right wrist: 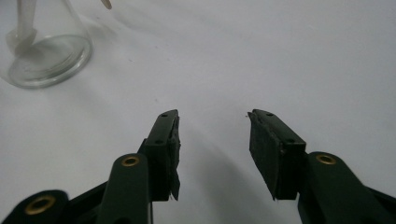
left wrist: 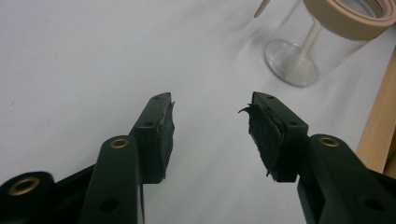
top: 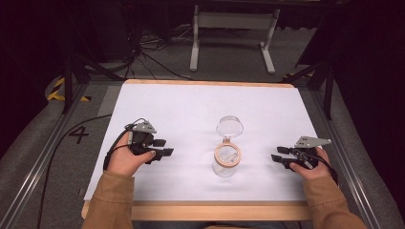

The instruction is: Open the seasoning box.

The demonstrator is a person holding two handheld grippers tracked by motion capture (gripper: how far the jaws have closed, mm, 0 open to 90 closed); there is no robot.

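Right now both tongs are off the work: the left tongs (top: 165, 148) rest low on the white sheet with their jaws well apart and nothing between them, and the right tongs (top: 278, 156) lie on the other side, jaws spread wide and just as empty. Between them, well apart from either, stands the clear glass jar (top: 226, 162) with its tan ring (top: 228, 154) around the mouth, and its hinged glass lid (top: 229, 126) is swung open behind it. To my eye this is a pause between steps, with the jar open and no hand on it. A next move would probably call for one pair of tongs to steady the slick glass wall while the other takes the lid's edge, and the grip would need care, since the jar could easily slide on the paper. The table (top: 210, 210) is a pale wooden top covered by the white sheet. Around it run metal rails, grey carpet with black cables, hazard tape at the far left, and a white metal frame (top: 234, 36) in the dark background.
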